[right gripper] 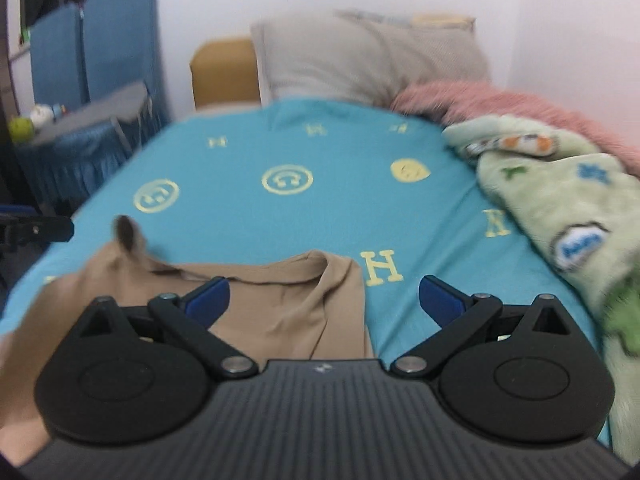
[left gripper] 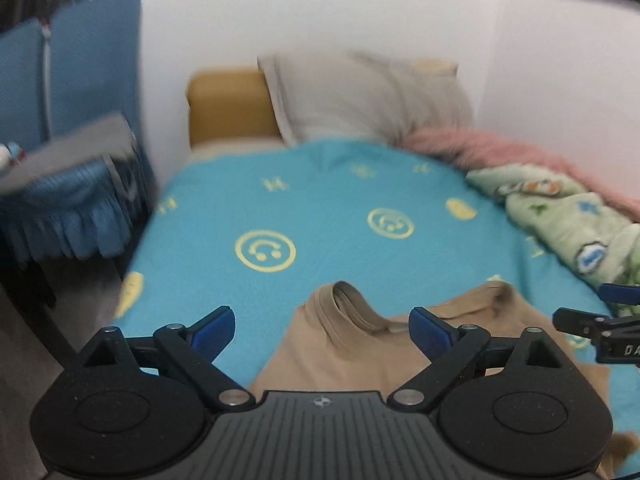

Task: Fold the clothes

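Tan, thin and limp, the shirt (left gripper: 360, 356) on the bed (left gripper: 320, 216) would likely sag; both claws, left claw (left gripper: 322, 330) and right claw (right gripper: 324, 300), gape empty, its collar (left gripper: 352, 308) offering purchase.

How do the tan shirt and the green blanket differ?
The tan shirt is plain; the green blanket has cartoon patches. The shirt looks thin and lies mostly flat near both open grippers; the blanket looks fluffy and is heaped along the bed's right edge. Both rest on the turquoise sheet.
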### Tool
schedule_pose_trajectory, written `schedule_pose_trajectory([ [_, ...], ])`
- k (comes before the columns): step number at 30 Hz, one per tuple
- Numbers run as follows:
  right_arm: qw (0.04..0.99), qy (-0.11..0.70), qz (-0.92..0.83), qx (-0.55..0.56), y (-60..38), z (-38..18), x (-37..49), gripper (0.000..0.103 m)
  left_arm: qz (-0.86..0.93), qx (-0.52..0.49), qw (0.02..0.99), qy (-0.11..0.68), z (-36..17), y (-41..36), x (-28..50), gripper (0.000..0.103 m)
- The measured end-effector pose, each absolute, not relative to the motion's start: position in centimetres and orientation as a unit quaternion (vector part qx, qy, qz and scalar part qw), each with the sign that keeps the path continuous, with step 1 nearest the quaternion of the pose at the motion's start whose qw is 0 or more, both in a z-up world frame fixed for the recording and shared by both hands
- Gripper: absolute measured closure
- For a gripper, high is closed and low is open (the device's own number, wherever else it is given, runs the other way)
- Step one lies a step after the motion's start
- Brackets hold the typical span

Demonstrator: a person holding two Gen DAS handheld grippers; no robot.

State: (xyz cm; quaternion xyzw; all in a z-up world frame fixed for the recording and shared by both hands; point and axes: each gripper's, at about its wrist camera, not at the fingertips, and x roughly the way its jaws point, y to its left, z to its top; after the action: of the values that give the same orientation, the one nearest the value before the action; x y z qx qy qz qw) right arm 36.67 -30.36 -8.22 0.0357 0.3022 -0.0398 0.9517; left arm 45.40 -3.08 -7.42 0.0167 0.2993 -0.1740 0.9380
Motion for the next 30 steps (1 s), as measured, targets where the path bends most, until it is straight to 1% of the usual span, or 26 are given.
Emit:
schedule_pose_trajectory([
  [1, 0.956, 0.288, -0.044, 0.037, -30.2, -7.7, 35.2, 0.000, -0.170, 0.014, 0.944, 0.283, -7.1, -2.4, 43.3, 0.008],
  [4, 0.965, 0.252, -0.060, 0.046, -29.5, -5.7, 30.1, 0.000, -0.164, -0.022, 0.948, 0.271, -5.7, -0.4, 36.7, 0.008],
  [8, 0.969, 0.229, -0.067, 0.056, -28.5, -2.8, 22.8, 0.000, -0.165, -0.075, 0.946, 0.269, -4.4, 2.9, 27.9, 0.007],
  [9, 0.970, 0.226, -0.066, 0.061, -28.3, -2.1, 21.0, 0.000, -0.162, -0.085, 0.945, 0.272, -4.3, 3.7, 26.2, 0.007],
  [11, 0.971, 0.220, -0.064, 0.071, -27.9, -0.9, 17.5, 0.000, -0.147, -0.103, 0.930, 0.320, -3.9, 5.2, 24.9, 0.008],
  [12, 0.970, 0.221, -0.064, 0.081, -27.8, -0.5, 16.0, 0.000, -0.142, -0.116, 0.918, 0.352, -3.6, 6.0, 24.9, 0.009],
  [14, 0.968, 0.223, -0.064, 0.100, -27.6, 0.0, 13.3, 0.000, -0.128, -0.152, 0.908, 0.368, -3.0, 7.7, 24.7, 0.009],
  [18, 0.959, 0.230, -0.071, 0.148, -28.3, -1.3, 11.4, 0.000, -0.110, -0.237, 0.885, 0.385, -3.6, 12.1, 26.0, 0.010],
  [20, 0.954, 0.234, -0.074, 0.172, -28.6, -1.9, 10.4, 0.000, -0.090, -0.267, 0.880, 0.383, -5.0, 13.9, 26.8, 0.012],
  [23, 0.946, 0.241, -0.079, 0.205, -29.1, -2.9, 9.3, 0.000, -0.068, -0.317, 0.860, 0.394, -8.1, 15.9, 28.8, 0.020],
  [24, 0.943, 0.246, -0.082, 0.207, -29.2, -3.5, 9.7, 0.000, -0.058, -0.327, 0.854, 0.400, -9.1, 16.4, 29.4, 0.025],
  [25, 0.941, 0.251, -0.086, 0.208, -29.3, -4.0, 10.1, 0.000, -0.053, -0.326, 0.854, 0.401, -9.8, 16.6, 30.0, 0.028],
  [30, 0.933, 0.270, -0.090, 0.221, -29.9, -6.4, 12.5, 0.000, -0.043, -0.305, 0.860, 0.406, -13.1, 16.8, 32.7, 0.037],
])
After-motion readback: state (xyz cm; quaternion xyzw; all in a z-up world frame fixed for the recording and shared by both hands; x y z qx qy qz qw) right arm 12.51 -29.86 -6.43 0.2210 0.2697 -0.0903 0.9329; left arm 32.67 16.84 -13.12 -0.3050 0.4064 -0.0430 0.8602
